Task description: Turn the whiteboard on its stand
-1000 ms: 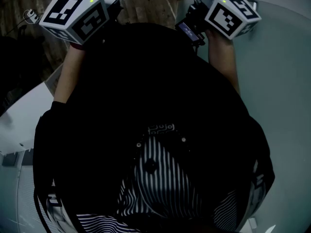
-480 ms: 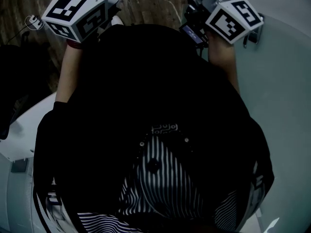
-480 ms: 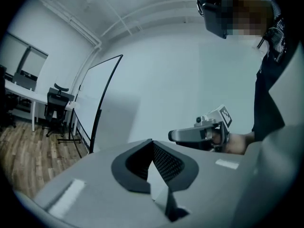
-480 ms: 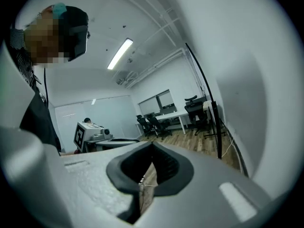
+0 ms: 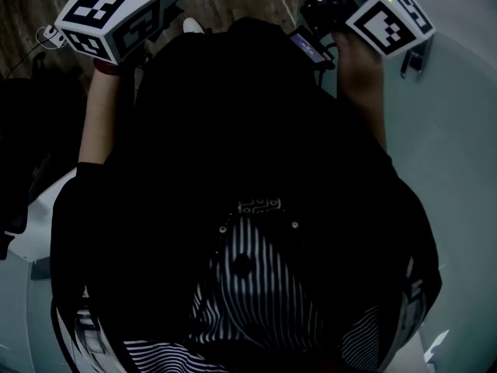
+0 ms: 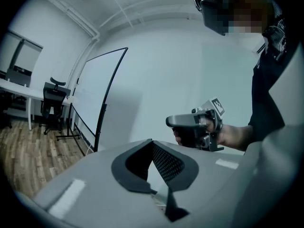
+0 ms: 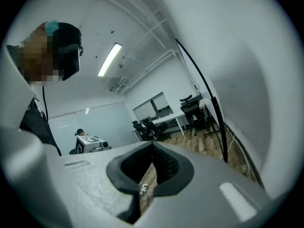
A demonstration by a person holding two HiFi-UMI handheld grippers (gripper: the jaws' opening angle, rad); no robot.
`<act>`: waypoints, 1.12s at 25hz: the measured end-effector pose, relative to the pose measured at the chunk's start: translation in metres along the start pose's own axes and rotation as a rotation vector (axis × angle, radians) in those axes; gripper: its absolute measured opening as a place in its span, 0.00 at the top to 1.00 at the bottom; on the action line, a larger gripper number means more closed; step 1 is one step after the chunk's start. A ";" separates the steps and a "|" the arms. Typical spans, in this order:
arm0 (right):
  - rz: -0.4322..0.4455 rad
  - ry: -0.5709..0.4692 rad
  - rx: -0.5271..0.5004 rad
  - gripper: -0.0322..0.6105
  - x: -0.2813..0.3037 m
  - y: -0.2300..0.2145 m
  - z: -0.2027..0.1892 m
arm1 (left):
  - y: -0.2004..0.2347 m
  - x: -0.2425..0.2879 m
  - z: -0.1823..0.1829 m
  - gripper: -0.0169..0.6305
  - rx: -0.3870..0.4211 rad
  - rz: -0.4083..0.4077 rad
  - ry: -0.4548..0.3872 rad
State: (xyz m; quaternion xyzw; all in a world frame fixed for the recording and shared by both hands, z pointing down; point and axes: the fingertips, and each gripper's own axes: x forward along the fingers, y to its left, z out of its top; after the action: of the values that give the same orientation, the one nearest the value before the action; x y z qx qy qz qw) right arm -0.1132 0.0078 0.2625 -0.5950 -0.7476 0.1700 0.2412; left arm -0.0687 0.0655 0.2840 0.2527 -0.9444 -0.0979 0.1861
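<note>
The whiteboard [image 6: 95,91] stands upright on its black stand, at the left of the left gripper view, some way off. In the right gripper view its black frame edge [image 7: 201,82] rises at the right, with a pale surface beside it. My left gripper [image 6: 152,142] is shut with nothing in it and is apart from the board. My right gripper [image 7: 152,145] is also shut and empty. Each shows in the other's view, held in a hand: the right gripper's body [image 6: 194,126] and the left gripper's cube [image 7: 90,143]. The head view shows only the marker cubes [image 5: 109,18] [image 5: 390,22].
Office chairs and a desk stand beyond the board [image 6: 53,101] [image 7: 192,109] on a wooden floor [image 6: 26,148]. A small white object with a cable [image 5: 49,34] lies on the floor at the left. A pale wall [image 6: 190,65] runs behind. A person sits far off [image 7: 80,132].
In the head view both marker cubes have shifted up toward the top edge, the right one also further right. Both grippers stay shut and empty.
</note>
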 end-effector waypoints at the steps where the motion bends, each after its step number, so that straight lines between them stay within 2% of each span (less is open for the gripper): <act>1: -0.009 -0.002 -0.004 0.95 -0.002 -0.003 0.003 | 0.001 -0.001 0.003 0.97 -0.001 0.004 -0.007; 4: -0.037 0.023 -0.027 0.95 -0.007 -0.009 -0.002 | -0.001 -0.005 0.005 0.97 -0.024 0.007 -0.021; 9: -0.016 0.065 0.000 0.95 -0.004 -0.008 -0.016 | 0.004 -0.008 -0.012 0.97 -0.042 0.057 0.039; 16: 0.001 0.080 0.021 0.95 -0.002 -0.009 -0.016 | -0.005 -0.012 -0.017 0.97 -0.112 0.067 0.041; 22: -0.018 0.098 -0.021 0.95 -0.004 -0.008 -0.017 | -0.016 -0.010 -0.032 0.97 -0.193 0.021 0.037; 28: -0.029 0.121 -0.014 0.95 -0.004 -0.008 -0.023 | -0.018 -0.011 -0.028 0.97 -0.200 0.008 0.034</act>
State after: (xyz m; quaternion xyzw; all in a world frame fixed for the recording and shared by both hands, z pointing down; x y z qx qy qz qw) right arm -0.1060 0.0012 0.2848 -0.5947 -0.7415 0.1250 0.2844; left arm -0.0406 0.0531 0.3014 0.2305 -0.9276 -0.1865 0.2270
